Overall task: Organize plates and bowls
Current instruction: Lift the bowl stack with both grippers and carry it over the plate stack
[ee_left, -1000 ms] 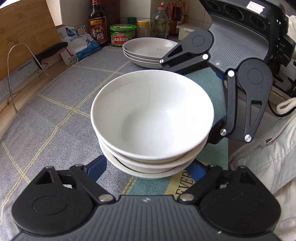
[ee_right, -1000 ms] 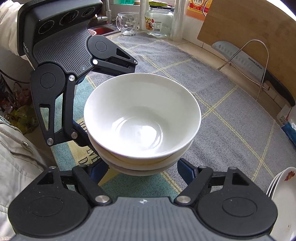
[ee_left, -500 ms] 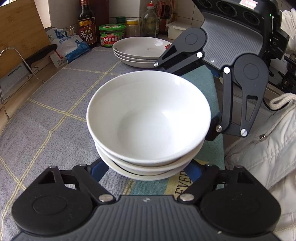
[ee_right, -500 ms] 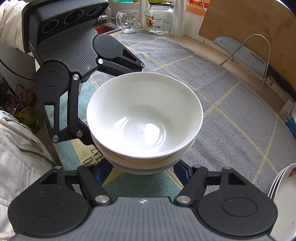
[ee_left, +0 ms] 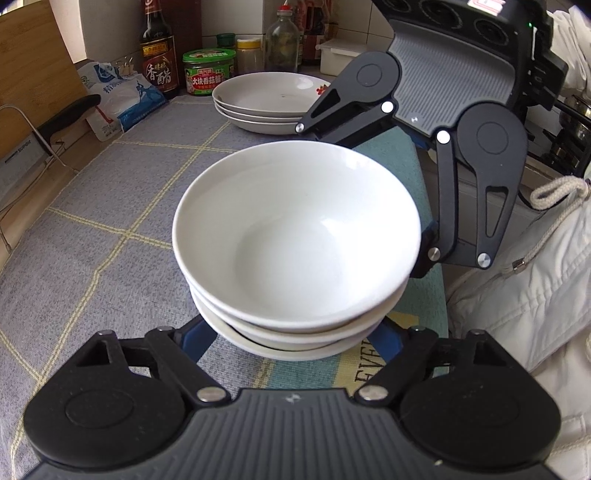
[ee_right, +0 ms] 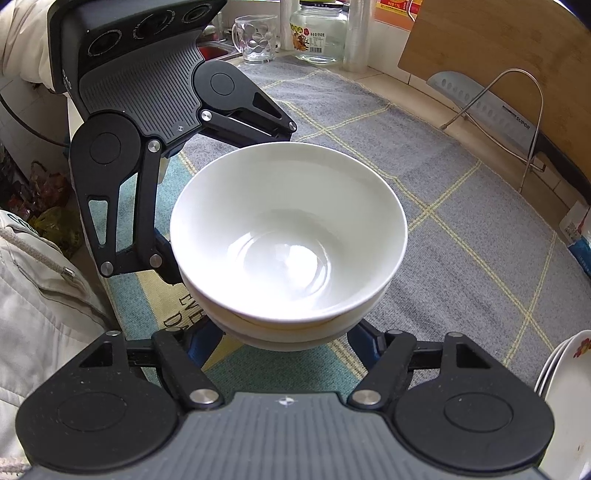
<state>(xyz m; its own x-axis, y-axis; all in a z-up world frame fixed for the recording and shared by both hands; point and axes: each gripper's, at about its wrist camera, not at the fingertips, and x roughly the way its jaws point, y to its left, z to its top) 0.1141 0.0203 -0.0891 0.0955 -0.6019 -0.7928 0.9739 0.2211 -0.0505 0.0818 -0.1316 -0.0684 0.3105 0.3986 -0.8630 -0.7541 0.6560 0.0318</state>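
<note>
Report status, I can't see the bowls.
Right gripper shut on bowls. Left gripper just closing around them, contact unclear. Three nested. Nothing in the way.

Daylit kitchen counter under grey checked cloth, tiled wall behind.

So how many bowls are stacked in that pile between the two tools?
3, nested: the top bowl, a second rim just under it, and a third at the bottom. More could be hidden inside the stack.
</note>
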